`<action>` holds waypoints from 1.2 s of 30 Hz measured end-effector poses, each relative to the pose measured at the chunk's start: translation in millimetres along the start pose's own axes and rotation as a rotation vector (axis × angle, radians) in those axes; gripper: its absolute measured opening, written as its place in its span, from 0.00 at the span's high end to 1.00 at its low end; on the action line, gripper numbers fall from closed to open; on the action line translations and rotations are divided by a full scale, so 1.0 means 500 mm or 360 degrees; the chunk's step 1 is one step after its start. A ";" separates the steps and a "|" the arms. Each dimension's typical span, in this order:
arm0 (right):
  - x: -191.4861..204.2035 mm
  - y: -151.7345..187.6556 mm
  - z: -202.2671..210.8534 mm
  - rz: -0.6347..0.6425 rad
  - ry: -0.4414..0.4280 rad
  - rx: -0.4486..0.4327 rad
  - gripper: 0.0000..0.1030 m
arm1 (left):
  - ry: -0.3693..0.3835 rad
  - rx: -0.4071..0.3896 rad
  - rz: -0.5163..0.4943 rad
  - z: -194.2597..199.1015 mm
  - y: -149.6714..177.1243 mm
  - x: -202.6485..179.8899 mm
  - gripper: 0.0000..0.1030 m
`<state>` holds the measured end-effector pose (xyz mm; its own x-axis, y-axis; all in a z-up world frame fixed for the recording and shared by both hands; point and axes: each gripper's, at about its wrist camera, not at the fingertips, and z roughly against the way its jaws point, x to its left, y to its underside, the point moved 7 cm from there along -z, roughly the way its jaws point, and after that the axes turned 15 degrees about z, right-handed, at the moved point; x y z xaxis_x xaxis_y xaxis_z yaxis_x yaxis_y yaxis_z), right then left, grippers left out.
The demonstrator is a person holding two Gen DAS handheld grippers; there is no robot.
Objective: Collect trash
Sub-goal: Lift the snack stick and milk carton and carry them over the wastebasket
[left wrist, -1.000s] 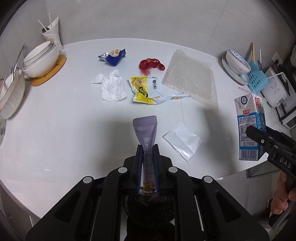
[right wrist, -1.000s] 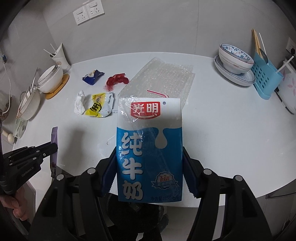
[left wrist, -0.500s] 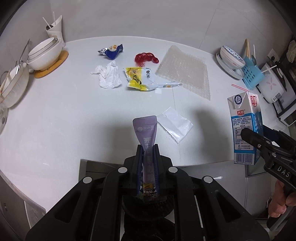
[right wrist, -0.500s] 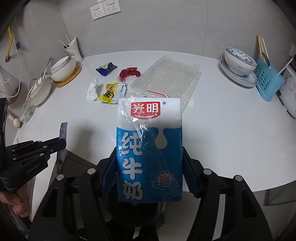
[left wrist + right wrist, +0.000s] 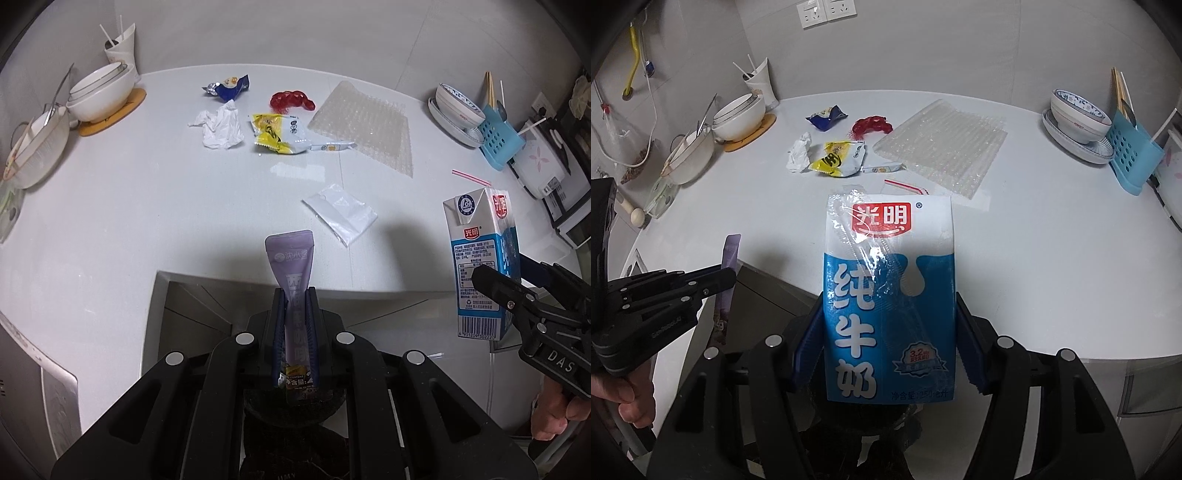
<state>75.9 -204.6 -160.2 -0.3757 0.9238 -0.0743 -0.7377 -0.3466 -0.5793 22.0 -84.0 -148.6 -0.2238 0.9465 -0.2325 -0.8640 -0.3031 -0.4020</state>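
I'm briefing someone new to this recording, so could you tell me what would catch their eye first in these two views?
The blue-and-white milk carton fills the middle of the right wrist view, clamped in the right gripper. In the left wrist view, a purple sachet stands up from the shut left gripper at the table's near edge. Behind them, on the white table, lie a yellow snack wrapper, a crumpled tissue and a bubble wrap sheet.

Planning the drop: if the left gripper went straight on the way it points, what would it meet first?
Probably the grey metal surface below the white table edge. The left gripper, shut on the purple sachet, points steeply down there; depth is unclear.
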 end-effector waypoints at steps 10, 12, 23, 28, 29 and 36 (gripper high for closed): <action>0.031 0.056 0.007 0.0071 -0.0060 -0.0013 0.41 | -0.0020 0.0006 0.0047 0.003 0.061 0.014 0.90; 0.036 0.068 0.007 0.0084 -0.0067 -0.0009 0.41 | -0.0027 0.0009 0.0052 0.000 0.073 0.016 0.90; 0.058 0.131 -0.021 0.0134 -0.0125 0.0017 0.41 | -0.0049 0.0028 0.0090 -0.034 0.126 0.035 0.90; 0.065 0.162 -0.043 0.0163 -0.0140 0.0042 0.41 | -0.0037 0.0041 0.0111 -0.057 0.149 0.052 0.90; 0.067 0.167 -0.049 0.0169 -0.0143 0.0051 0.41 | -0.0043 0.0044 0.0112 -0.062 0.152 0.055 0.90; 0.080 0.204 -0.094 0.0209 -0.0167 0.0111 0.41 | -0.0060 0.0077 0.0129 -0.105 0.185 0.077 0.90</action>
<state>12.0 -195.5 -260.5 -0.5254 0.8489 -0.0584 -0.7141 -0.4772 -0.5122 -42.7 -81.5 -240.8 -0.3101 0.9228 -0.2287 -0.8628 -0.3741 -0.3399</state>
